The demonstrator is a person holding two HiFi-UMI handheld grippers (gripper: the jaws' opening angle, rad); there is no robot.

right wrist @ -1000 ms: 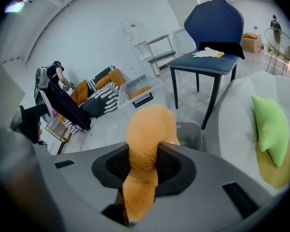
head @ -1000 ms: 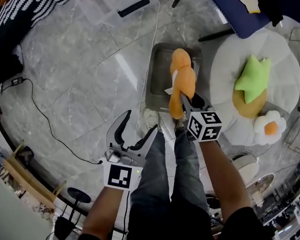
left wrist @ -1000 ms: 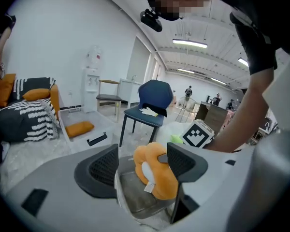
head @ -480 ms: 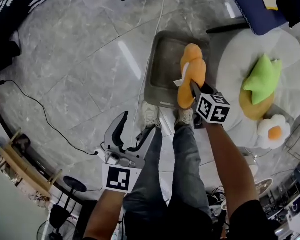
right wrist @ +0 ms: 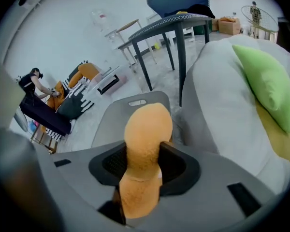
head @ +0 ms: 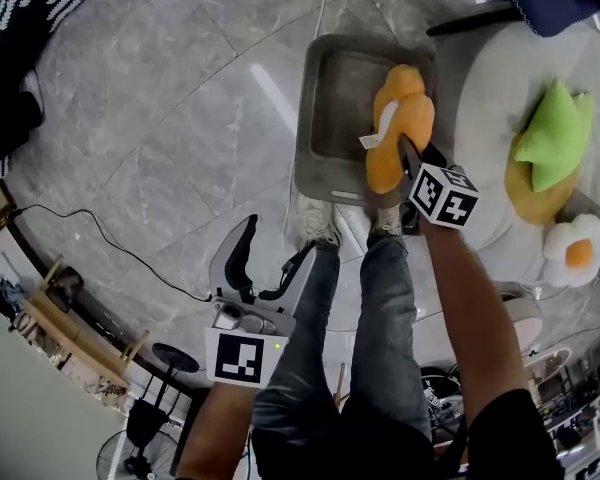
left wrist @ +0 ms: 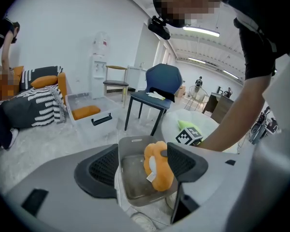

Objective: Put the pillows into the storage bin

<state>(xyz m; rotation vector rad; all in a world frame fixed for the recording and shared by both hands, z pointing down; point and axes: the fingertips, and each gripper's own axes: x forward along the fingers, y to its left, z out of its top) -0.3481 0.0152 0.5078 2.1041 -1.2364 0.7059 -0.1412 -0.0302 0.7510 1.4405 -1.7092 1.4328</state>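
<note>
An orange plush pillow (head: 398, 128) hangs over the right side of the grey storage bin (head: 310, 118) on the floor, its lower part inside the rim. My right gripper (head: 405, 153) is shut on the pillow's near end. In the right gripper view the pillow (right wrist: 144, 144) is pinched between the pads (right wrist: 176, 166). These jaws have just been opening, with the pillow still between them. My left gripper (head: 278, 240) stands open and empty near the person's legs, pointing toward the bin (left wrist: 130, 178). A green pillow (head: 555, 133) lies on a yellow one (head: 535, 196).
A white round cushion seat (head: 490, 98) at the right carries the other pillows, including a fried-egg one (head: 578, 253). The person's shoes (head: 320, 230) stand just before the bin. A blue chair (left wrist: 159, 88) and a clear tub (left wrist: 84, 112) stand beyond. A black cable (head: 110, 248) crosses the floor.
My right gripper has sunk with the orange pillow, from above the bin's near edge to over its right side. The left gripper has dropped a little and stays open.
</note>
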